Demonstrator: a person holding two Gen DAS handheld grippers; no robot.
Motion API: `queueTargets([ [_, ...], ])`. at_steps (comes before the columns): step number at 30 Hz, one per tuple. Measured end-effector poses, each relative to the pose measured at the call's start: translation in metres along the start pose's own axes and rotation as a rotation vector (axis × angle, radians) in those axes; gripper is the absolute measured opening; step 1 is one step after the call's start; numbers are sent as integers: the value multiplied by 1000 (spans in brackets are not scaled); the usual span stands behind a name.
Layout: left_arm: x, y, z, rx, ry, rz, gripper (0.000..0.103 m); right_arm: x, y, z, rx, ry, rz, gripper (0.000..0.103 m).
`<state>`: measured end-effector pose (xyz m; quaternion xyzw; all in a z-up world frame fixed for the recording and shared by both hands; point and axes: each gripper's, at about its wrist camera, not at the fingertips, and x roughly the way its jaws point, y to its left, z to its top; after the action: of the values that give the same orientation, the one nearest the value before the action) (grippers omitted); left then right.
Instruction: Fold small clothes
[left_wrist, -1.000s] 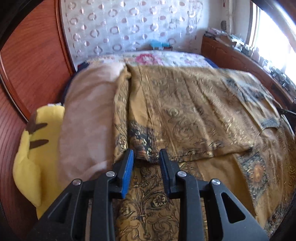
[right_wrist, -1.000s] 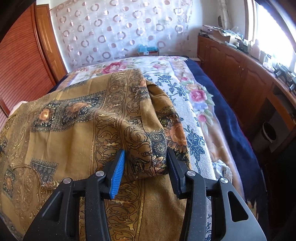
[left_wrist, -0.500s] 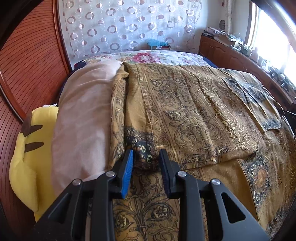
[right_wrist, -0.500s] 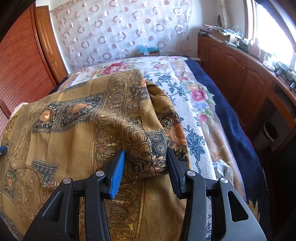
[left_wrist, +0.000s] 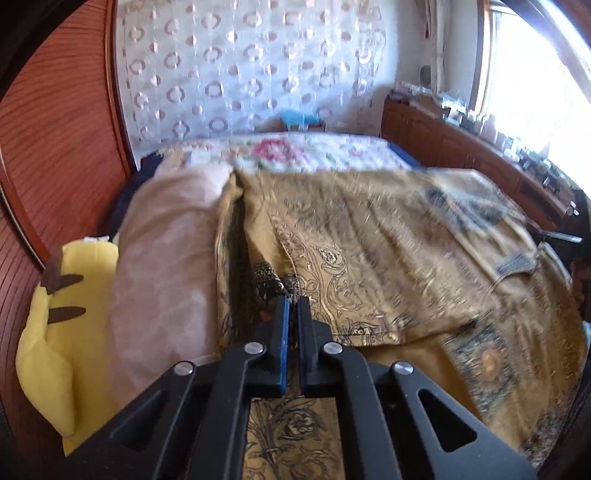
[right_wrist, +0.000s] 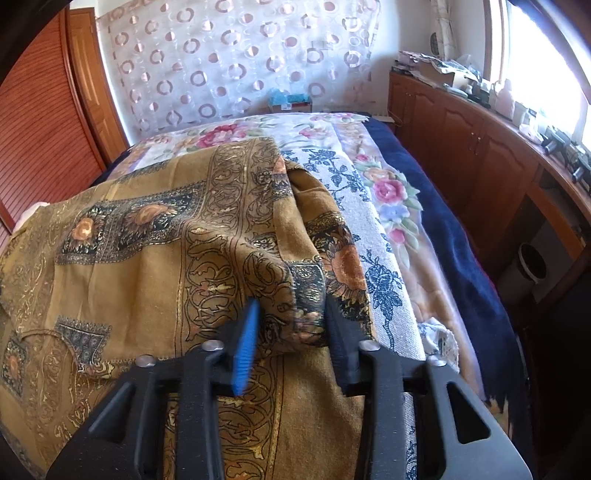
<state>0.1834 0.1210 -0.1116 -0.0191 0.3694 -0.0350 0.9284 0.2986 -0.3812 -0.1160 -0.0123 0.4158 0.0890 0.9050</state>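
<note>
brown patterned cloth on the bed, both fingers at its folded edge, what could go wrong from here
1. The left gripper is shut on only a thin pinch of the brown patterned cloth, so that corner may slip out when lifted.
2. The right gripper is closing around a thick bunched fold; it could catch uneven layers and skew the fold.
3. One side gripped before the other may drag the cloth crooked.

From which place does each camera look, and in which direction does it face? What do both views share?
Left wrist view: sits on the left tool, looking down its fingers across the mustard patterned cloth toward the dotted white curtain; tool shut on a fold.
Right wrist view: sits on the right tool, facing the same way from the cloth's other edge; its jaws are closing around a bunched corner.
Shared: cloth, curtain, the long wooden cabinet.
</note>
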Motion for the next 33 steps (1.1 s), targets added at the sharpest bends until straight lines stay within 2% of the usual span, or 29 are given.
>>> queueTargets([
  [4,-19,-3,5,-11,-55,-29,1,-13,13,1,-55,-52,10,4],
  [11,-63,-9,4,16,-121,-75,1,-75,26,3,-62,-200,75,3],
  [19,-113,3,-5,-15,-188,-94,1,-133,23,-4,-60,-269,151,3],
  [23,-133,8,-28,-21,-182,-96,1,-162,15,-21,-65,-266,168,3],
  [26,-141,10,-51,-19,-157,-84,1,-176,8,-45,-73,-248,131,3],
  [33,-136,6,-91,-24,-70,-66,1,-171,3,-98,-77,-159,100,3],
])
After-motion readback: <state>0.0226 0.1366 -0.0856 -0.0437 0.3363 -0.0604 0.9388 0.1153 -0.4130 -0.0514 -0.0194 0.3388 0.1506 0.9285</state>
